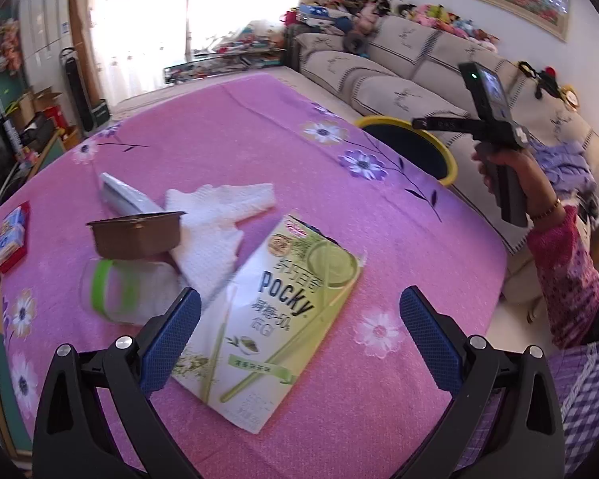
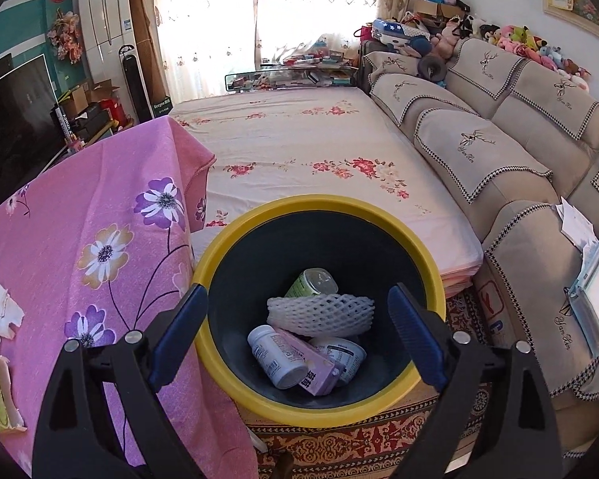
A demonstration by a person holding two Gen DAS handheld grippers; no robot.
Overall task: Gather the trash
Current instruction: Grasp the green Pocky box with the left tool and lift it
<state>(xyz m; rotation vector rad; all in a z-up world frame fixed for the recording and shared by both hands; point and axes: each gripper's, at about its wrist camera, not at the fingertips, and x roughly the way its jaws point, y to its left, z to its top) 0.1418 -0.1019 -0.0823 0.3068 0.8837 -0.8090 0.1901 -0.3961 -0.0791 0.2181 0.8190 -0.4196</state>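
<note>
In the left wrist view my left gripper (image 1: 299, 319) is open and empty, just above a flattened green Pocky box (image 1: 275, 319) on the pink flowered tablecloth (image 1: 227, 127). Beyond it lie a white paper towel (image 1: 215, 223), a brown plastic tray (image 1: 137, 233), a clear cup with a green band (image 1: 116, 291) and a silver wrapper (image 1: 123, 195). In the right wrist view my right gripper (image 2: 297, 319) is open and empty above the yellow-rimmed bin (image 2: 323, 407), which holds a foam net (image 2: 319, 311), bottles and a pink carton (image 2: 307, 363). The bin (image 1: 447, 151) also shows in the left view.
A red and blue packet (image 1: 12, 235) lies at the table's left edge. A beige sofa (image 2: 499, 159) runs along the right. A low bed with a floral sheet (image 2: 291, 139) sits beyond the bin. The right hand and its gripper handle (image 1: 507, 183) show at the right.
</note>
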